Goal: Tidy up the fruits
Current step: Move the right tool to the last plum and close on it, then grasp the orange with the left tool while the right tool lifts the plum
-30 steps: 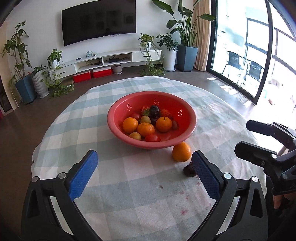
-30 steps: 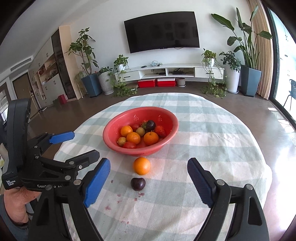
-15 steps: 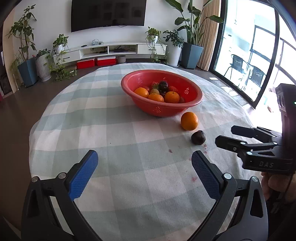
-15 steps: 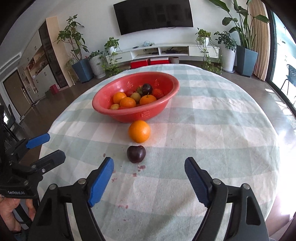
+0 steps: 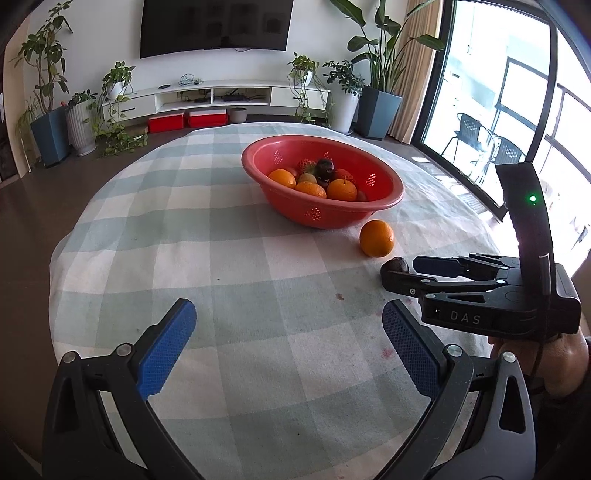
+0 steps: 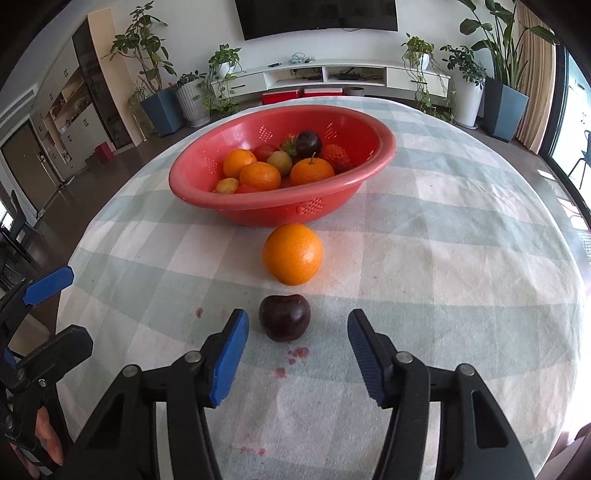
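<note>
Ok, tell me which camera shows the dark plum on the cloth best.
The right wrist view: the dark plum sits whole and close, just ahead of the open right gripper. The left wrist view shows only its top behind that gripper's finger.

Wall-mounted TV [image 5: 214, 26] above white console [image 5: 221, 96]
</note>
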Motion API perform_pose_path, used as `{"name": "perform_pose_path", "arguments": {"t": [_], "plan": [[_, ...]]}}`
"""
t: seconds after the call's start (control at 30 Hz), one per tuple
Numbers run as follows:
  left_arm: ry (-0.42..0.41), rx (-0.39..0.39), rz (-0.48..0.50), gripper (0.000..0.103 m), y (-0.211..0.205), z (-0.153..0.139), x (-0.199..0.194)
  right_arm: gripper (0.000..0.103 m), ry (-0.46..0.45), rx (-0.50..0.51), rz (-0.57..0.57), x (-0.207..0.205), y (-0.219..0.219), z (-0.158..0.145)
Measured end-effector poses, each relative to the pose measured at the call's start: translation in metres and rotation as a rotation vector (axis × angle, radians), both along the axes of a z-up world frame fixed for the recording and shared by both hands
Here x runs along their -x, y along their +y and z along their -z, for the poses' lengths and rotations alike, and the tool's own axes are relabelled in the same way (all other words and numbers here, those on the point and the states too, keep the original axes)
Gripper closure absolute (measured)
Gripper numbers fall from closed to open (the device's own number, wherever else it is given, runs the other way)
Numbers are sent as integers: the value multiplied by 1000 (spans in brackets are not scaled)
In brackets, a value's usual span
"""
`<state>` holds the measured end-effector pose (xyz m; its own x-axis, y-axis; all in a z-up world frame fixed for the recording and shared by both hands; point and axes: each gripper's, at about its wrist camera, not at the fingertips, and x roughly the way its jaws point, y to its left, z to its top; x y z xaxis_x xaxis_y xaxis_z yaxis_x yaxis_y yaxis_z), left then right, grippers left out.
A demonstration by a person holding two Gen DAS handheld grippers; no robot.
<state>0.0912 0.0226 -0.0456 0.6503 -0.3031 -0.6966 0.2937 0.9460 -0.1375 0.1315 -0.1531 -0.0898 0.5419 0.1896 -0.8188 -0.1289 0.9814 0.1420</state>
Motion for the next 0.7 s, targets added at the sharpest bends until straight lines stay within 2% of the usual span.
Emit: {"name": "perform_pose_path", "arguments": {"t": [0.17, 0.43, 0.7], "plan": [[3, 3, 1, 0, 0, 1, 0, 50, -13, 28, -21, 2, 7, 2], [7, -6, 5, 0, -4, 1, -1, 67, -29, 62, -44, 3, 9, 0], [6, -13, 7, 0, -8, 1, -1, 70, -41, 70, -58, 1, 12, 0]]}}
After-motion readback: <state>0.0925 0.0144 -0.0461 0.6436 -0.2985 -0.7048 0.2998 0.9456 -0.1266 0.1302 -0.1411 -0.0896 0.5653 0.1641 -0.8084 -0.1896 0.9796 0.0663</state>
